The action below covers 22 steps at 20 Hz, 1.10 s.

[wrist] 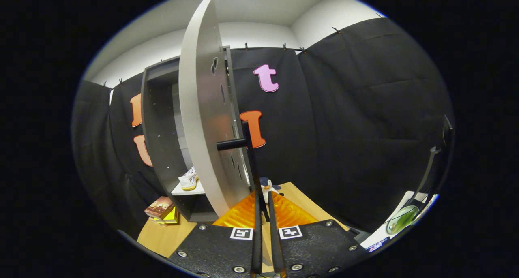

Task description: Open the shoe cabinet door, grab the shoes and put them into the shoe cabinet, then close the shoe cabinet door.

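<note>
Shoe cabinet door point(202, 107): stiff, light panel, we judge; take by its black handle point(231, 144); shoe point(189, 179) shelved inside; our fingers point(265, 213) nearly closed, gripping nothing.

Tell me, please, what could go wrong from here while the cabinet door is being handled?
1. The gripper fingers look nearly shut around the door's handle bar; the grip might slip mid-swing.
2. The shoe sits near the shelf's front edge, so the door could catch it.
3. The penguin toy beyond the fingers might get bumped.
</note>
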Available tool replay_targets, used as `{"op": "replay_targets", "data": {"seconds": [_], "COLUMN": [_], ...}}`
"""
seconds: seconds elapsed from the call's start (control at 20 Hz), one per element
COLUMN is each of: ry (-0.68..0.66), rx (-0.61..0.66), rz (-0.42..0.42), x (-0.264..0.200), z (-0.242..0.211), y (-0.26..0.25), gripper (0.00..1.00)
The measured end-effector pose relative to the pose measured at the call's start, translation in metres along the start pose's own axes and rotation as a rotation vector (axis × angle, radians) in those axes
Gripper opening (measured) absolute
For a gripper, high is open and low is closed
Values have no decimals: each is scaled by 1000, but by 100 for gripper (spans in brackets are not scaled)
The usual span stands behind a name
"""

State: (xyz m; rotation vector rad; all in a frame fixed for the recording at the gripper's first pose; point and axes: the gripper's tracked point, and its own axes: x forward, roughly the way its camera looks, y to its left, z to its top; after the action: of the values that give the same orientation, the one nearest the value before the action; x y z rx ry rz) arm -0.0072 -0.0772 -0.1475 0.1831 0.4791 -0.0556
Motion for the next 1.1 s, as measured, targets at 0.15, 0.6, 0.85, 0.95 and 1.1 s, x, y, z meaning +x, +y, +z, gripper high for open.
{"op": "replay_targets", "data": {"seconds": [0.15,0.6,0.85,0.95,1.1], "ry": [11,-59,-28,2,74], "rx": [0,-61,-200,-225,-191], "rz": [-52,-94,-3,47,102], "x": [-15,-59,-54,-42,-24], "z": [-6,6,-4,-17,-52], "y": [-18,2,56,79,114], "gripper": [12,40,69,76,79]}}
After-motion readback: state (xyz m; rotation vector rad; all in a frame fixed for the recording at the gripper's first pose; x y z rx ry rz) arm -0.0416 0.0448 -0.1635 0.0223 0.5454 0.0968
